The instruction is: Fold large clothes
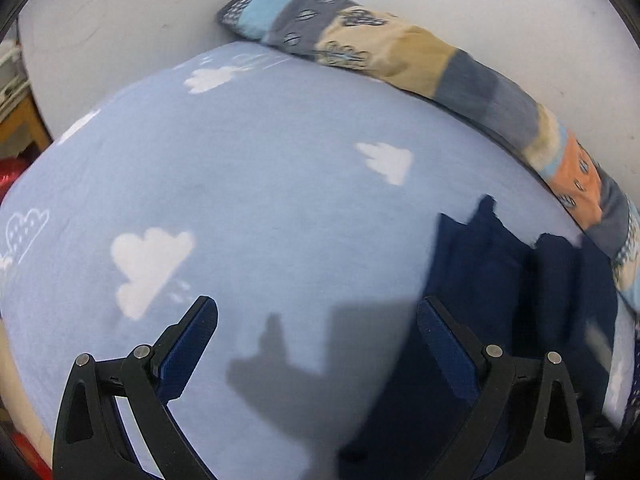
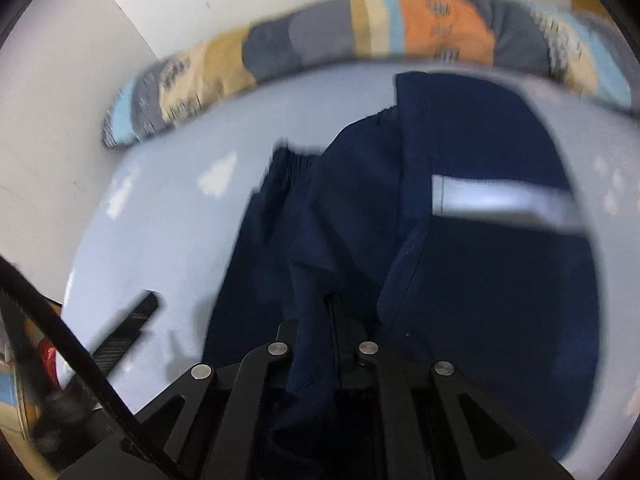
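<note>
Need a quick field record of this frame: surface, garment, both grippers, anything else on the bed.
surface: light blue sheet with white cloud print
garment: navy garment, partly bunched, pale stripe across it
left gripper: open, nothing between the fingers, above the sheet beside the garment's edge
right gripper: shut on a fold of the navy garment
other: long patchwork pillow along the wall
image quality: right wrist view blurred

left tongs (image 1: 316, 316) spread wide, right tongs (image 2: 334, 320) pinched closed
</note>
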A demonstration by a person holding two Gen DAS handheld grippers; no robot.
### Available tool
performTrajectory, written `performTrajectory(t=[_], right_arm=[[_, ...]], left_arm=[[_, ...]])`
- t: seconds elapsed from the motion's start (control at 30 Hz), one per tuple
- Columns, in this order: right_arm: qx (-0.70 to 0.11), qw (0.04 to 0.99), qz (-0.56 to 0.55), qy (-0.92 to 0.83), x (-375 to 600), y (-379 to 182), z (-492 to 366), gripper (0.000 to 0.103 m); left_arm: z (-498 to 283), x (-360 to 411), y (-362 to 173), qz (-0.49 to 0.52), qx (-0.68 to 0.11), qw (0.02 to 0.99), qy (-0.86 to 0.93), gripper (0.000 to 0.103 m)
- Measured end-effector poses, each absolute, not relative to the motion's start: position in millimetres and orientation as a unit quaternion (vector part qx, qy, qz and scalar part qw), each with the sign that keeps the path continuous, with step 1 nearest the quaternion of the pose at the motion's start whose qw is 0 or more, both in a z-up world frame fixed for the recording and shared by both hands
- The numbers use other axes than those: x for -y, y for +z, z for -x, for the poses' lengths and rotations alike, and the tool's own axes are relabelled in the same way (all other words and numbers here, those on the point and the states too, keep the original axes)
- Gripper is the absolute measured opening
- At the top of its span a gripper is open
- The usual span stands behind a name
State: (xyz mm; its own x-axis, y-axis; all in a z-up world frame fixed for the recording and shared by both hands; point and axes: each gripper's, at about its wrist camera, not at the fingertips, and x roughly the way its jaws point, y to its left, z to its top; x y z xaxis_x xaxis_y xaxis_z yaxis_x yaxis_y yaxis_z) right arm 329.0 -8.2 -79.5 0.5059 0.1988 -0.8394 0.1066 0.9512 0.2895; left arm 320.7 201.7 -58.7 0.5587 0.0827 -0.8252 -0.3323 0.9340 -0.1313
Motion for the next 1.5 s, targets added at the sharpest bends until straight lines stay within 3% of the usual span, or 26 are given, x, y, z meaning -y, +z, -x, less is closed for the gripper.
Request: performTrajectory(t=[0.1,0.33,0.47,0.6,0.67,0.77,0.9,1.03,1.3,1.5], right_arm=[[-0.511,0.849,-0.132,0.02,-15,-107,-331,0.008],[-0.458,0.884,-0.065,0.066,-84,-72,-328,0.007],[-0.477,0.873,-0.075,0.075,-103,-95,-342,0.008],[-0.523,0.842,-0.086,0.1,-104,-140,-349,0.02],[-0.509,0.846,-0.085,0.134,-100,-129,-343,0.048],[-0.487,0.832,-0.132,0.231,-86,-93,-323,0.062],[-0.443,0.829,-0.175,0.294,-34,-42,-311,0.065],[-0.421,0.871,-0.124,0.22,39,-12,-325,0.07],[-0.461,0.871,-0.12,0.12,126,-41,-342,0.07],[-0.461,0.87,-0.098,0.146,111,-53,-286,0.07]], left_arm=[[-315,-219,-58,0.137,-0.448,0.872,0.141,0.1],[-308,-279,-50,0.19,-0.43,0.863,0.187,0.1],[-301,-290,-52,0.194,-0.429,0.859,0.202,0.1],[-303,-283,-49,0.172,-0.43,0.865,0.194,0.1],[-303,-281,-43,0.169,-0.42,0.871,0.192,0.1],[-303,-278,-33,0.175,-0.408,0.876,0.186,0.1],[-306,-263,-26,0.188,-0.402,0.884,0.147,0.1],[-320,-228,-36,0.199,-0.417,0.885,0.059,0.1],[-345,-196,-80,0.115,-0.455,0.878,0.096,0.099],[-350,-193,-92,0.154,-0.472,0.867,0.034,0.098]])
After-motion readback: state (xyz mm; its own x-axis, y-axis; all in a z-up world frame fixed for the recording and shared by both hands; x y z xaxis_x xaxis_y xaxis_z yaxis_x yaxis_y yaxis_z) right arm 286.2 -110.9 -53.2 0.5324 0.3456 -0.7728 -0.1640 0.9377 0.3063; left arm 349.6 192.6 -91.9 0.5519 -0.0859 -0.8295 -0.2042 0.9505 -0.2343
